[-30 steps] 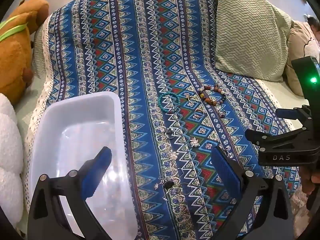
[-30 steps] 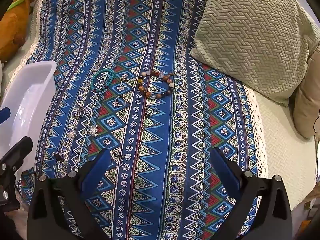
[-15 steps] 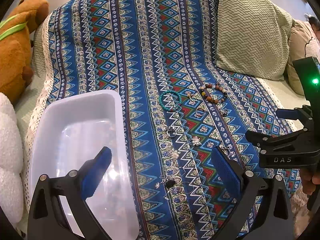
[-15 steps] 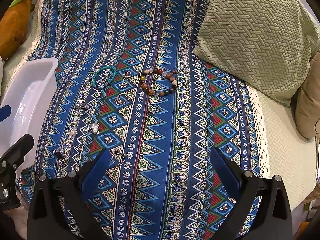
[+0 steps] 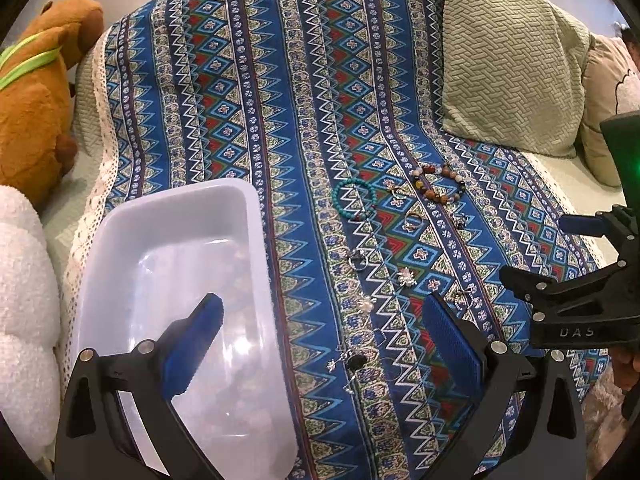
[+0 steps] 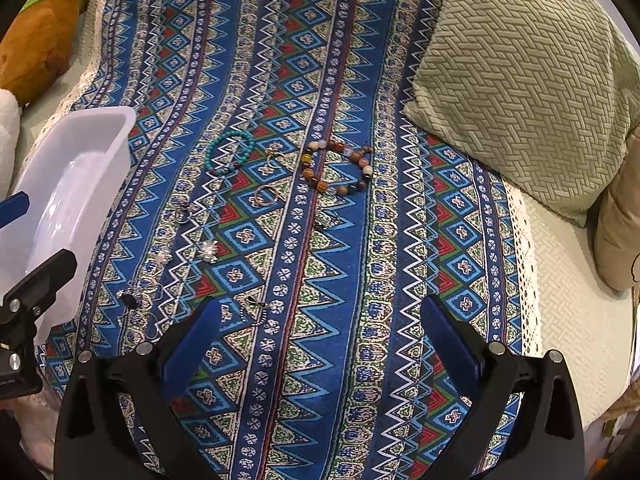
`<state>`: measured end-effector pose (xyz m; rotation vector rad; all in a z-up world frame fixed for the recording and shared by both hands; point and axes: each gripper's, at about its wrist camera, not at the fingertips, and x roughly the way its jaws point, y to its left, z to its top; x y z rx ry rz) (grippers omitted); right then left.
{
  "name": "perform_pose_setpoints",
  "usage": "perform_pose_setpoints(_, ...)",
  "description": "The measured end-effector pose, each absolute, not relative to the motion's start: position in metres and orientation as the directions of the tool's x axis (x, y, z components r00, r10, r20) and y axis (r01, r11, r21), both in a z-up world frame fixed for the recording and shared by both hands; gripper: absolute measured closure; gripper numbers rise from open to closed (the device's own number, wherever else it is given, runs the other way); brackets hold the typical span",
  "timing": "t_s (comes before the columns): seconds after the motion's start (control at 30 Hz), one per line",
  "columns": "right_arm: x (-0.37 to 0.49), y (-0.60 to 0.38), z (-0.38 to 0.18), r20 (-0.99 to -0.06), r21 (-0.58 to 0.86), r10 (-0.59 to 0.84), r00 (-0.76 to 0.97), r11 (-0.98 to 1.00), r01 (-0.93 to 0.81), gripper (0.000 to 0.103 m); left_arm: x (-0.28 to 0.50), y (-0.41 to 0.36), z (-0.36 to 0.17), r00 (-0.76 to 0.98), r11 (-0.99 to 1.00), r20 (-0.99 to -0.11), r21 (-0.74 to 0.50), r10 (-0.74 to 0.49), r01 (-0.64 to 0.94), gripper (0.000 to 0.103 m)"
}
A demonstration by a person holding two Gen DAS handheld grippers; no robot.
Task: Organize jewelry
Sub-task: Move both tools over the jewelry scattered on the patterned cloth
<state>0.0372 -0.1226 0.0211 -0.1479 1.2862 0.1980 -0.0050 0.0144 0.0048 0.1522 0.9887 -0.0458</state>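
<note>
The left tool [image 5: 320, 320] hangs with jaws spread wide and nothing between them, its left finger over the white bin [image 5: 120, 240]. Ahead of it and to its right, the jewelry lies scattered on the patterned blanket [image 5: 280, 80]: a turquoise bracelet [image 5: 354, 200], small rings and earrings, then a brown bead bracelet [image 6: 340, 168] farther right. The right tool [image 6: 320, 320] is likewise agape and empty. The pieces look light, limp and slippery; pinching a bracelet across its beaded strand seems safest.

Black gripper [image 5: 322, 326], blue-padded jaws
</note>
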Motion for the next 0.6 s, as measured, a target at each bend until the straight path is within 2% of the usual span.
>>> perform_pose_setpoints(0.6,0.038,-0.12,0.02,-0.964,0.001,0.059,0.261,0.976,-0.22,0.005,-0.008,0.031,0.009,0.563,0.99,-0.824,0.125,0.07,0.061,0.008)
